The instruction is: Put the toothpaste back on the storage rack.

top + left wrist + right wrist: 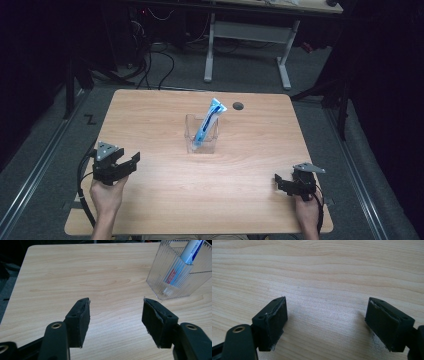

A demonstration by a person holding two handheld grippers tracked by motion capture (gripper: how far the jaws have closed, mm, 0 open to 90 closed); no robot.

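Left gripper (129, 161) is resting at the near-left of the tabletop (150, 120), jaws spread wide and holding nothing; in the left gripper view the gripper (116, 312) is showing bare wood between its pads. It is pointing forward and to the right, toward the middle of the tabletop.

Right gripper (278, 181) is sitting at the near-right edge, jaws likewise apart and empty; in the right gripper view the gripper (325, 311) is looking down on plain wood grain.

From the left gripper outward: the clear ribbed holder (201, 134) is standing at mid-tabletop, ahead and to the right of it, well apart. In the left gripper view the holder (172, 287) is appearing at upper right, so the jaws are aiming somewhat left of it.

The blue-and-white tube (208, 122) is standing inside the holder, bottom end at the holder's floor, top end leaning back and to the right above the rim. Its long axis is running near upright, tilted away from the person. In the left gripper view the tube (191, 251) is rising out of the holder's open top.

Judgement: the left gripper is somewhat nearer and already facing that way. A grasp on the exposed upper part of the tube would call for jaws closing across its width, approaching from above the rim.
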